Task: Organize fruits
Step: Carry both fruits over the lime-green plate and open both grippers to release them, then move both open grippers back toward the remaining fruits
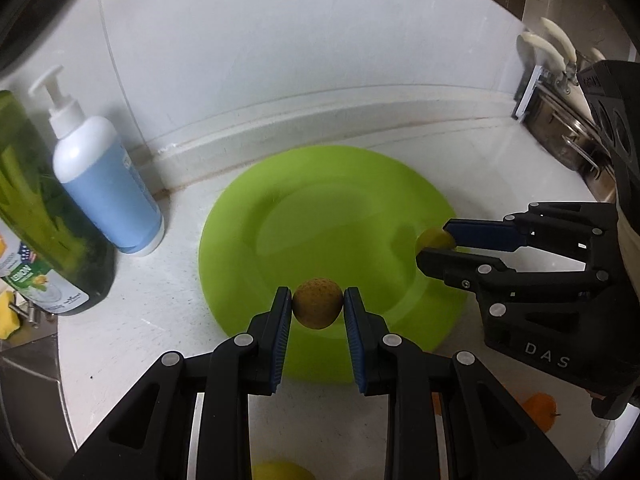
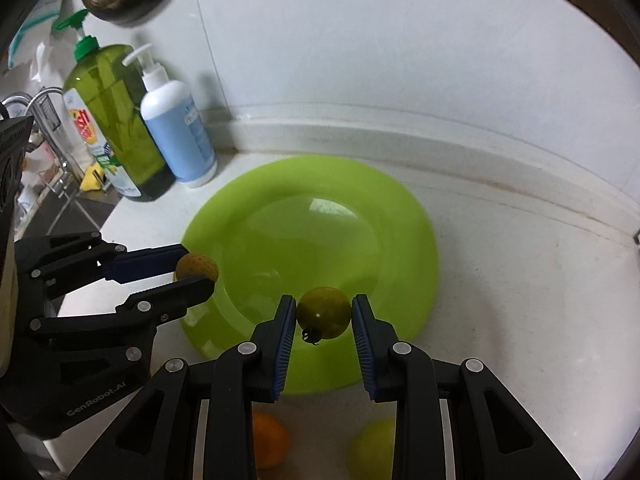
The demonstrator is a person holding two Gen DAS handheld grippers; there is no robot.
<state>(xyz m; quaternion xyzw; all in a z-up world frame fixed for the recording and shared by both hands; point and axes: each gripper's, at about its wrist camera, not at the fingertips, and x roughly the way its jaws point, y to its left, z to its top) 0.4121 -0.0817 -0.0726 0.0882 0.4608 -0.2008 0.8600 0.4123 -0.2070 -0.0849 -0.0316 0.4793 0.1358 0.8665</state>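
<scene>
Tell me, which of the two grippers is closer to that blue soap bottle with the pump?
Left. The left gripper, shut on a bumpy round fruit, is at the plate's edge nearest the blue soap bottle; the right gripper is over the plate's opposite side.

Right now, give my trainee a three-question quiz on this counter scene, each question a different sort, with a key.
1. True or false: the green plate already has fruit lying on it.
2. Which gripper holds the dimpled brownish fruit? A) left gripper B) right gripper
3. Fill in: the smooth yellow-green fruit has a dark ____ at its lower edge.

Key: 1 false, its surface is bare; 2 A; 3 stem.
</scene>
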